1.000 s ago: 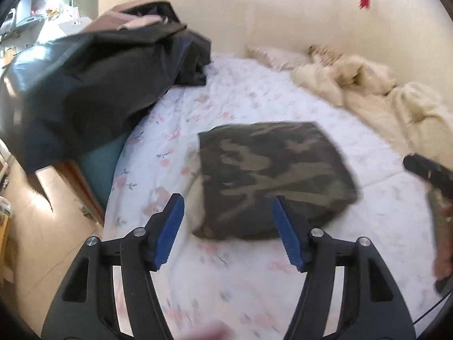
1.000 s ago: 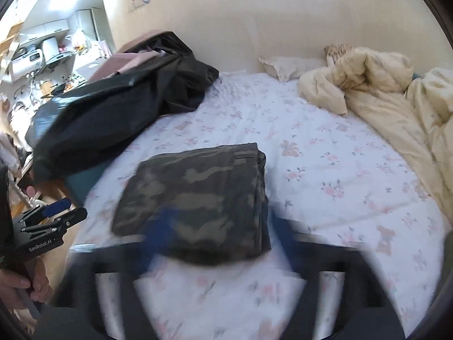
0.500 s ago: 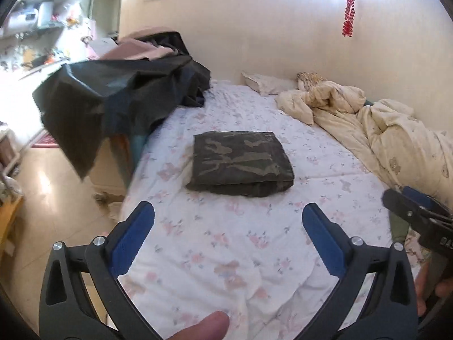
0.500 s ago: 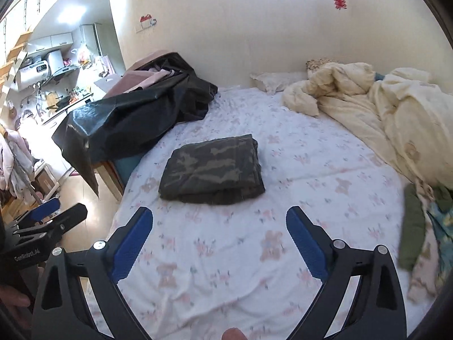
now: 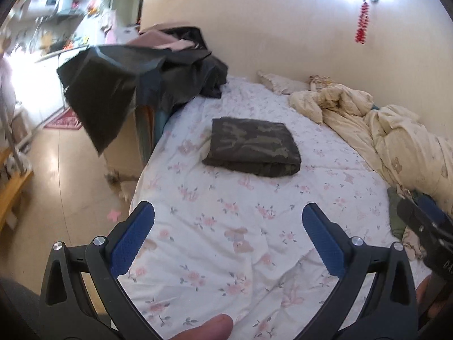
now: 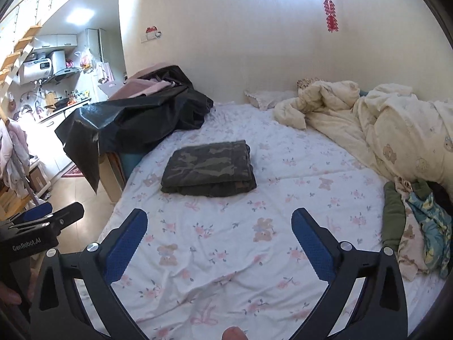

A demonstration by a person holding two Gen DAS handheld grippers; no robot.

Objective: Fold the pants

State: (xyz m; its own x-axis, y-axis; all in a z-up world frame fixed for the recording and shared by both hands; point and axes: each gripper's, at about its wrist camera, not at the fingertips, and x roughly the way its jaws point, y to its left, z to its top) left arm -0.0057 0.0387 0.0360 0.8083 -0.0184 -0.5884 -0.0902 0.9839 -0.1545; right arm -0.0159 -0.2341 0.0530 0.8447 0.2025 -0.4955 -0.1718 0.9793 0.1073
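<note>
The camouflage pants (image 5: 252,146) lie folded into a flat rectangle on the floral bed sheet (image 5: 226,226); they also show in the right wrist view (image 6: 209,168). My left gripper (image 5: 226,215) is open and empty, held well back from the pants over the near part of the bed. My right gripper (image 6: 219,215) is open and empty too, also well short of the pants. Each gripper shows at the edge of the other's view, the right one (image 5: 424,226) and the left one (image 6: 42,221).
A black jacket pile (image 6: 136,121) hangs over furniture at the bed's left edge. A cream quilt (image 6: 396,124) is bunched along the right side. A small heap of clothes (image 6: 416,221) lies at the near right. The floor (image 5: 56,175) drops off left.
Both grippers have pulled back from the folded pants and opened wide. The pants stay in place on the sheet.
</note>
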